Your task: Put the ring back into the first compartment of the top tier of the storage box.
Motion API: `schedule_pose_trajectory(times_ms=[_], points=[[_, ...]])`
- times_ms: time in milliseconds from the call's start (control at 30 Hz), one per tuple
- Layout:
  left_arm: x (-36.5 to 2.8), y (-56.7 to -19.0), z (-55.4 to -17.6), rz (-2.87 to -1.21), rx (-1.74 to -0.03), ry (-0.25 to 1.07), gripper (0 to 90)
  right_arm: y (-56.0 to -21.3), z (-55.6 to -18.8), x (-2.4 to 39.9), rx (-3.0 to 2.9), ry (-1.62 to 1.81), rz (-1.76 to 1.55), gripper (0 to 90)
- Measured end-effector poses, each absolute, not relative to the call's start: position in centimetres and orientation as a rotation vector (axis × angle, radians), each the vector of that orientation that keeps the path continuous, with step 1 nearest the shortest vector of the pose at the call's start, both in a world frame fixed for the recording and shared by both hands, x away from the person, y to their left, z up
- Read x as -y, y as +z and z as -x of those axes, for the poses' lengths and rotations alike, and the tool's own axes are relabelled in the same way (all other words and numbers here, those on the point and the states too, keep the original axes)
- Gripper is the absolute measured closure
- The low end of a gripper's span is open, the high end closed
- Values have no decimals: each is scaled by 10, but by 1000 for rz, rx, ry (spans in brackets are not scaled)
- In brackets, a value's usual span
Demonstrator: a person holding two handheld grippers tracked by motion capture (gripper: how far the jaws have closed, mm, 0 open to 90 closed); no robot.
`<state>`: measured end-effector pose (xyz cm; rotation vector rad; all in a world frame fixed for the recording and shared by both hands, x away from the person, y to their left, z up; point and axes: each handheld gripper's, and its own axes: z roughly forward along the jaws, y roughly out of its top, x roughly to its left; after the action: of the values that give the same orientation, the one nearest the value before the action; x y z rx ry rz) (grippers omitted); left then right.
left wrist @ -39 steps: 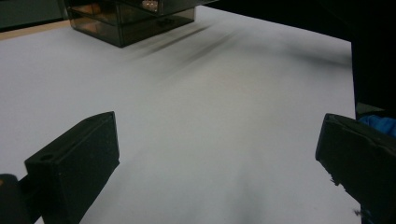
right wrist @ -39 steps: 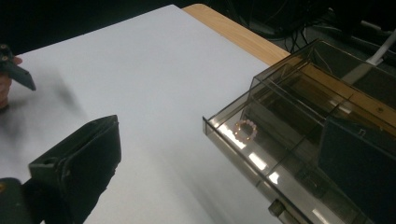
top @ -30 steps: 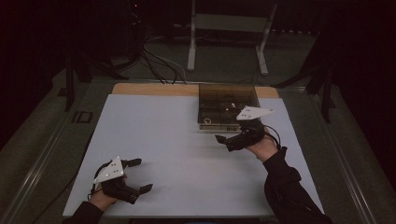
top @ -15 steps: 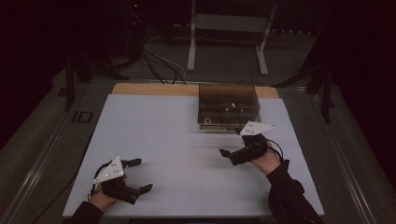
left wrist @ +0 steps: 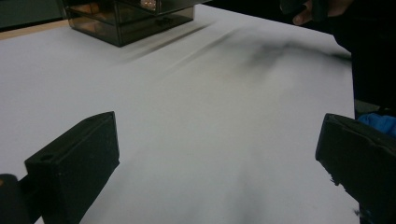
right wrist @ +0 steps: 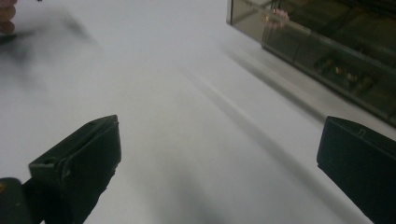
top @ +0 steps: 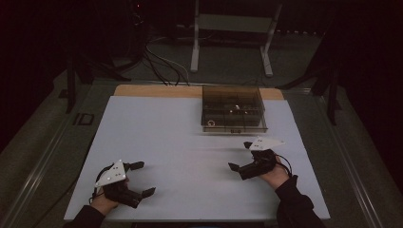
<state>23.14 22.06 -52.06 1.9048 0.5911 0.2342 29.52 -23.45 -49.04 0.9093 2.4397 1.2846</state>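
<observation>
The table surface (top: pixel 180 142) was plain white, unpatterned, with faint grey shadow streaks seen in both gripper views. A light tan wooden strip (top: pixel 157 90) ran along its far edge. The compartmented box (top: pixel 233 110) was of smoky brown translucent plastic; small pinkish and coppery items showed inside it, too blurred to identify. The left gripper (top: pixel 140 178) was black, bearing a pale grey triangular plate with dark dots. The right gripper (top: pixel 241 156) was likewise black with a pale grey plate. Both sleeves (top: pixel 294 204) were black. A patch of bright blue fabric (left wrist: pixel 380 122) showed at the right edge of the left gripper view. The surrounding floor (top: pixel 43 137) was dull grey-green.
</observation>
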Motion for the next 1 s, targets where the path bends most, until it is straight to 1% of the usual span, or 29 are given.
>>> schedule_pose_trajectory(times_ms=[400, 1000], points=[[-220, -521, -231, -1908, -593, 232, 11, -511, -277, 260, -2414, 1232, -956, 0], [-221, -522, -232, -1915, -599, 230, 11, -525, -257, 300, -2322, 1168, -1091, 0]])
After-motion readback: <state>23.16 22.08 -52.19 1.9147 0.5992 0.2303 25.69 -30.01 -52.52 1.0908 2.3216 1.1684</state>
